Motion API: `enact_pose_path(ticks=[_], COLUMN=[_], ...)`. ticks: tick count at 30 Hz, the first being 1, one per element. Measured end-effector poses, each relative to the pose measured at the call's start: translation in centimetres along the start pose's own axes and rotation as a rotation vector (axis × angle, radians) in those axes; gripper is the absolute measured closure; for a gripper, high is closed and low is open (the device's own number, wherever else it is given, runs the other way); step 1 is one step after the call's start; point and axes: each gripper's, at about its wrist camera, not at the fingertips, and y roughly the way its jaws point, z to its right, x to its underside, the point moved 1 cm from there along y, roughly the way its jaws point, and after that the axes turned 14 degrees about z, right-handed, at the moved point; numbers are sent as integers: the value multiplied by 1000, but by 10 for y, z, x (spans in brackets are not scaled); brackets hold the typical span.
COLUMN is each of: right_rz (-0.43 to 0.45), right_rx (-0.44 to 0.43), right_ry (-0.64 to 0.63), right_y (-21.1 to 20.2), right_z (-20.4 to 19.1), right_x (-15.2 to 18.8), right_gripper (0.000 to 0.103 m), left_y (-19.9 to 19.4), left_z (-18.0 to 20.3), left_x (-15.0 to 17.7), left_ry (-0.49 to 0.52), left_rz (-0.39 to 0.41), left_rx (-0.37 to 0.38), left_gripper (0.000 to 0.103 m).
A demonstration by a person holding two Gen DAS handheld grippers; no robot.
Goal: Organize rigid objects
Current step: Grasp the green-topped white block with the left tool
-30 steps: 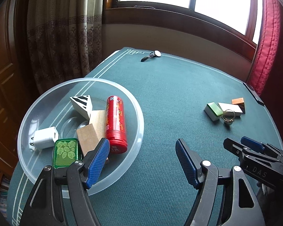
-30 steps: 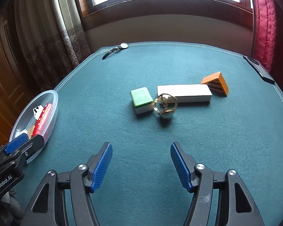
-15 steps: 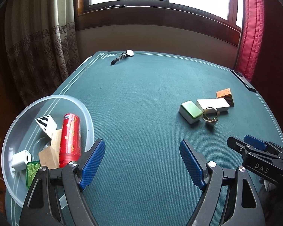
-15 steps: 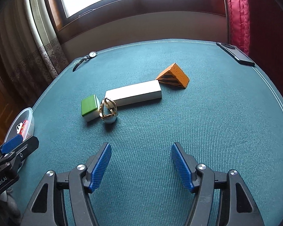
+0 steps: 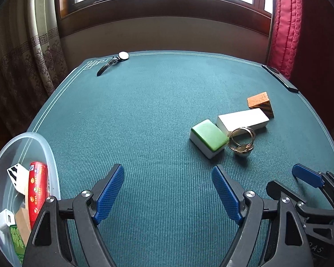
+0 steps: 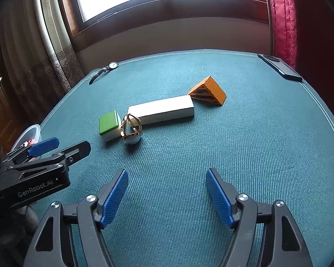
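Note:
On the green felt lie a green-topped white block (image 5: 208, 138) (image 6: 109, 125), a gold ring with a pale stone (image 5: 241, 142) (image 6: 131, 131), a long white block (image 5: 242, 120) (image 6: 161, 112) and an orange striped wedge (image 5: 261, 102) (image 6: 208, 91). A clear plastic bowl (image 5: 49, 153) (image 6: 31, 131) at the left holds a red cylinder (image 5: 37, 191), a striped wedge, a wooden block, a white charger and a green tin. My left gripper (image 5: 168, 192) is open above bare felt, short of the green block. My right gripper (image 6: 167, 194) is open too, near the table's front.
A wristwatch (image 5: 113, 63) (image 6: 104, 70) lies at the far left corner. A dark phone (image 5: 280, 78) (image 6: 279, 66) rests on the far right edge. Curtains hang left and right under a window.
My left gripper has swung right, away from the bowl and toward the block cluster. My right gripper has turned right, so the blocks slid leftward in its view. Both stayed open.

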Motion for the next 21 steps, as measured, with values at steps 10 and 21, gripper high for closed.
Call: enact_pose_path(ticks=[10,21], right_rz=[3,3], right_rx=[-10,-10], right_ry=[8,8], right_y=[0,-1], right_z=[2,2], right_x=[0,1], right_gripper=[26,25], left_y=[35,53], left_z=[19,26], left_x=[-6,-18], left_ry=[56,77], left_rz=[-38,-28], left_rx=[50,101], left_gripper=[21,28])
